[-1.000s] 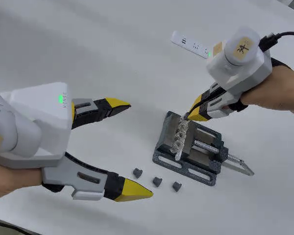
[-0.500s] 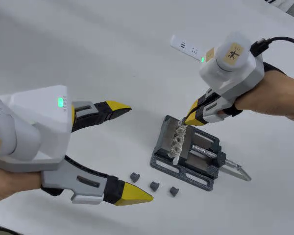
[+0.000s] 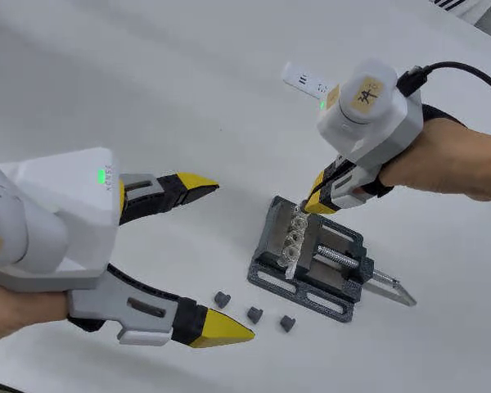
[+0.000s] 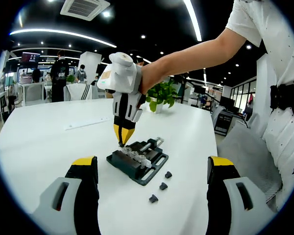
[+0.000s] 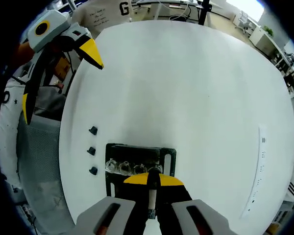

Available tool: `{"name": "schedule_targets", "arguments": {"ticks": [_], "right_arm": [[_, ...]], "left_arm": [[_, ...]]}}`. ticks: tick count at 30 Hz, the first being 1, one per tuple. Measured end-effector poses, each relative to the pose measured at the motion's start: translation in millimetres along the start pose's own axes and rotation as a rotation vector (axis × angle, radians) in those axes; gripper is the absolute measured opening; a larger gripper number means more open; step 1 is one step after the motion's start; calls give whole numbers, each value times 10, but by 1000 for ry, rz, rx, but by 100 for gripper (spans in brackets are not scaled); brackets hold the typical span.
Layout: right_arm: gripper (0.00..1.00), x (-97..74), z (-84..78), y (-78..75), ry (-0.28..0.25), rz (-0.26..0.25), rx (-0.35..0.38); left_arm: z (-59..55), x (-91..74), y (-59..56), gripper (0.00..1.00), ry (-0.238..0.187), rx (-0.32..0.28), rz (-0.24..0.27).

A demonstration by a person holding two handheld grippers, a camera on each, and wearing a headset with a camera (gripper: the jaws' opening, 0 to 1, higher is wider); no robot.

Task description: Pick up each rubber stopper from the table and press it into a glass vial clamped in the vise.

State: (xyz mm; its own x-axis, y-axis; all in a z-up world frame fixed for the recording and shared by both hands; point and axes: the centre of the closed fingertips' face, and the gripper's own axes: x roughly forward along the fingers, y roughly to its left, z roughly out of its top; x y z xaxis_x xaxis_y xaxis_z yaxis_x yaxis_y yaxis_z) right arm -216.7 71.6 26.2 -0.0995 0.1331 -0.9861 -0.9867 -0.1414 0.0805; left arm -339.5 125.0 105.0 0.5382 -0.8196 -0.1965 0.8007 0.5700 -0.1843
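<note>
Left gripper (image 3: 206, 255): fingers (image 3: 198, 183) spread wide open, holding nothing. It hovers over the white surface (image 3: 147, 98) at the near left, apart from the vise. In the left gripper view the vise and the stoppers lie ahead, between the two yellow tips.

Right gripper (image 3: 312, 205): fingers closed together, tips pointing down. They sit directly over the far end of the row of glass vials (image 3: 293, 237). In the right gripper view the yellow tips overlap the end vial of the row. Touching or just above: cannot tell. Whether a stopper sits between the tips: cannot tell.

Vise (image 3: 344, 282): dark grey, flat on the surface, its screw handle pointing to the right in the head view. The vials stand upright in a line between its jaws, mouths up.

Rubber stoppers: three small dark ones lie loose on the surface in a short line along the near side of the vise, close to its base but not touching it. They are the left one (image 3: 222, 300), the middle one (image 3: 254, 314) and the right one (image 3: 287, 323), each apart from the next.

A white power strip (image 3: 305, 81) lies on the far side of the surface, well apart from the vise.
</note>
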Motion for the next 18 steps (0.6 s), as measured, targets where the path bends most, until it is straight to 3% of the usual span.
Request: {"name": "schedule_targets", "arguments": {"ticks": [18], "right_arm": [[0, 21, -12, 15, 60, 10, -17]], "left_arm": [[21, 43, 6, 91, -4, 2, -1]]}}
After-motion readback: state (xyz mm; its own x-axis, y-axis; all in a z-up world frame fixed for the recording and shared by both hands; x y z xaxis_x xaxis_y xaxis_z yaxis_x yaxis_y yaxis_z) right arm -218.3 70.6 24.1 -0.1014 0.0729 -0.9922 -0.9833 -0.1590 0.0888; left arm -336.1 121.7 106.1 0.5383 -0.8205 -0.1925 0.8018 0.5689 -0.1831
